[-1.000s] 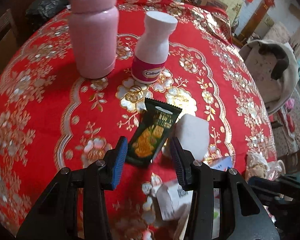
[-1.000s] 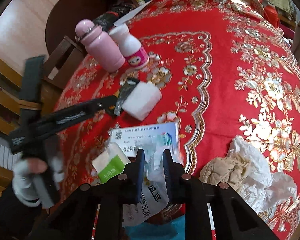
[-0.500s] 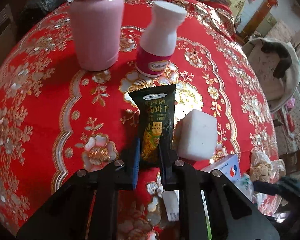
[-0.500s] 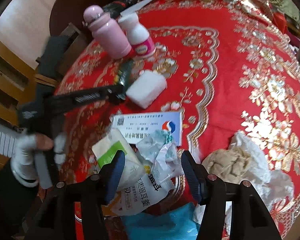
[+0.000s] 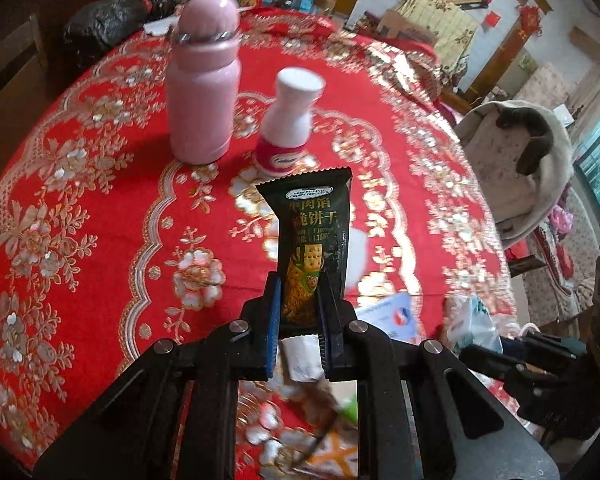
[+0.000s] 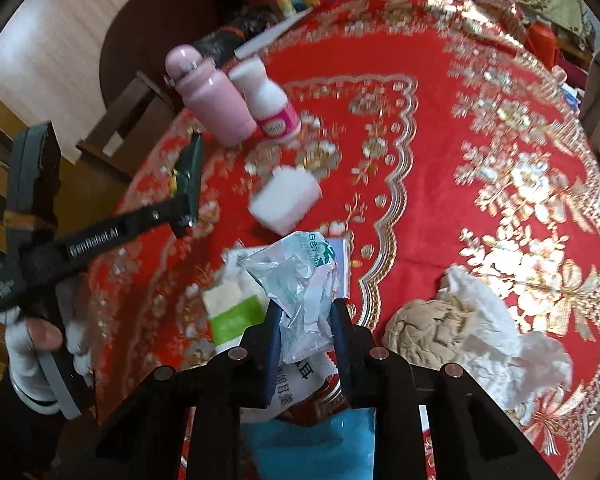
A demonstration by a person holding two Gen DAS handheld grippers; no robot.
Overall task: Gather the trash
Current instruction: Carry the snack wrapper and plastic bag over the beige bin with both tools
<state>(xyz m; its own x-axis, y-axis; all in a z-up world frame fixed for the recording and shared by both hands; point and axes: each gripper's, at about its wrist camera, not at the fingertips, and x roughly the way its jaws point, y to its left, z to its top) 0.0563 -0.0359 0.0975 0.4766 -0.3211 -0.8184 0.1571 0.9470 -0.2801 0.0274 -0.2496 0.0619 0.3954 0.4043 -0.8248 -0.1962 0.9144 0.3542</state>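
The left gripper is raised above the table, jaws clamped on the lower end of a wrapper that stands upright. A gloved left hand grips its handle. The right gripper, near the table's edge, pinches a crumpled bag.

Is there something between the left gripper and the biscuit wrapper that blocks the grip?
No. The left gripper already pinches the biscuit wrapper at its lower end, with nothing between fingers and wrapper; the wrapper sticks up above the tablecloth.
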